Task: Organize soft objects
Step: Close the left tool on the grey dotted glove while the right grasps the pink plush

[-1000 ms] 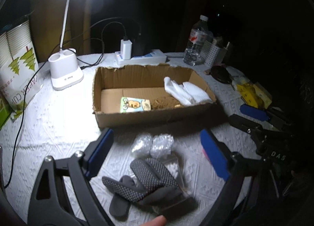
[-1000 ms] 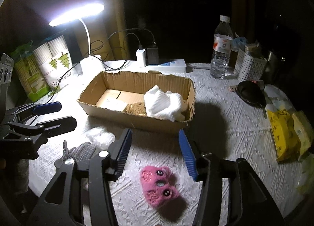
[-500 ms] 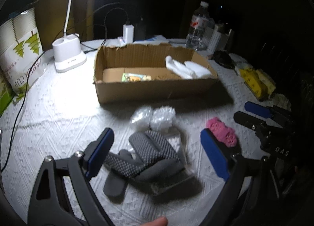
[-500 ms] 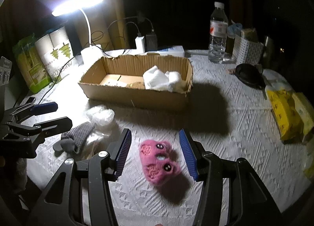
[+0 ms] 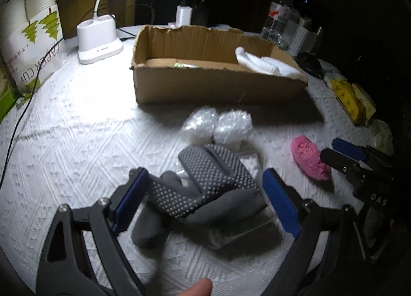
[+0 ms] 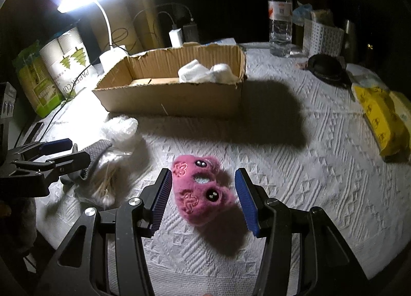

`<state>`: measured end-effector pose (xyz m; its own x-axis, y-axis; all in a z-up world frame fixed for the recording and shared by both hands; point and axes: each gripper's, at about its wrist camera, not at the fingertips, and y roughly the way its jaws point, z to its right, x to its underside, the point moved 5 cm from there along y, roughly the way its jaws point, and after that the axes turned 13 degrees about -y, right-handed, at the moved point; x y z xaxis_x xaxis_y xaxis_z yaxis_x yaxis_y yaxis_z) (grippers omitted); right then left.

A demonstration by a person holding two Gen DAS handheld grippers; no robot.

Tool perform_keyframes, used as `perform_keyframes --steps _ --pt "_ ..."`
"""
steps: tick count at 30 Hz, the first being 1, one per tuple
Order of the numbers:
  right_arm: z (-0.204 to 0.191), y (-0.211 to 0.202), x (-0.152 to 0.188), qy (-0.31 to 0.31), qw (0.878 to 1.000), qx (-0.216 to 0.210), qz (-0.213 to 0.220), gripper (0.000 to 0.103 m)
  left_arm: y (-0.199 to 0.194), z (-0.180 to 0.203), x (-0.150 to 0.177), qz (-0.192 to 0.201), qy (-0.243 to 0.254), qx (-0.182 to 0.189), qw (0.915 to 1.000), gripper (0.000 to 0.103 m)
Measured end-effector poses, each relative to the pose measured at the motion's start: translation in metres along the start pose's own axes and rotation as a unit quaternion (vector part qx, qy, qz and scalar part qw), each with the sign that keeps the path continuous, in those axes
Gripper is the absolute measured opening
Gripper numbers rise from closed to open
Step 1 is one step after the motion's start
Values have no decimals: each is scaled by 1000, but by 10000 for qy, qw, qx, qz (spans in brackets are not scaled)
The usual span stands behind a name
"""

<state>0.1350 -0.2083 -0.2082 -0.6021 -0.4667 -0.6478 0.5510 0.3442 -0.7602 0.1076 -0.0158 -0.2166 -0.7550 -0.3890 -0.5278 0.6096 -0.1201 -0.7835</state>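
Observation:
Grey dotted gloves (image 5: pixel 205 188) lie on the white tablecloth between the open jaws of my left gripper (image 5: pixel 205 193), which is low over them. A pink fuzzy toy (image 6: pixel 201 190) lies between the open jaws of my right gripper (image 6: pixel 203 193). The toy also shows in the left wrist view (image 5: pixel 307 157) beside the right gripper (image 5: pixel 344 152). The left gripper (image 6: pixel 55 153) shows in the right wrist view. A cardboard box (image 5: pixel 205 85) behind holds white cloths (image 5: pixel 264 63). Two clear plastic bundles (image 5: pixel 215 125) lie in front of the box.
A white desk lamp base (image 5: pixel 99 41) and a paper cup pack (image 5: pixel 30 46) stand at the left. A water bottle (image 6: pixel 280 13), a white basket (image 6: pixel 322 36), a black object (image 6: pixel 325 67) and yellow packs (image 6: pixel 382 116) are at the right. A bag of cotton swabs (image 6: pixel 105 177) lies under the gloves.
Both grippers have moved down and forward. The gloves now sit between the left jaws and the pink toy between the right jaws. Both stay open.

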Motion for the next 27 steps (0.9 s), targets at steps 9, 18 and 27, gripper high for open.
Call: perform_keyframes --steps 9,18,27 --pt "-5 12 5 -1 9998 -190 -101 59 1 -9 4 41 -120 46 9999 90" --pt "-10 24 12 -39 9992 -78 -398 59 2 -14 7 -56 -127 278 9995 51" --pt "-19 16 3 -233 9994 -10 -268 39 -10 -18 9 19 -83 501 9987 34"
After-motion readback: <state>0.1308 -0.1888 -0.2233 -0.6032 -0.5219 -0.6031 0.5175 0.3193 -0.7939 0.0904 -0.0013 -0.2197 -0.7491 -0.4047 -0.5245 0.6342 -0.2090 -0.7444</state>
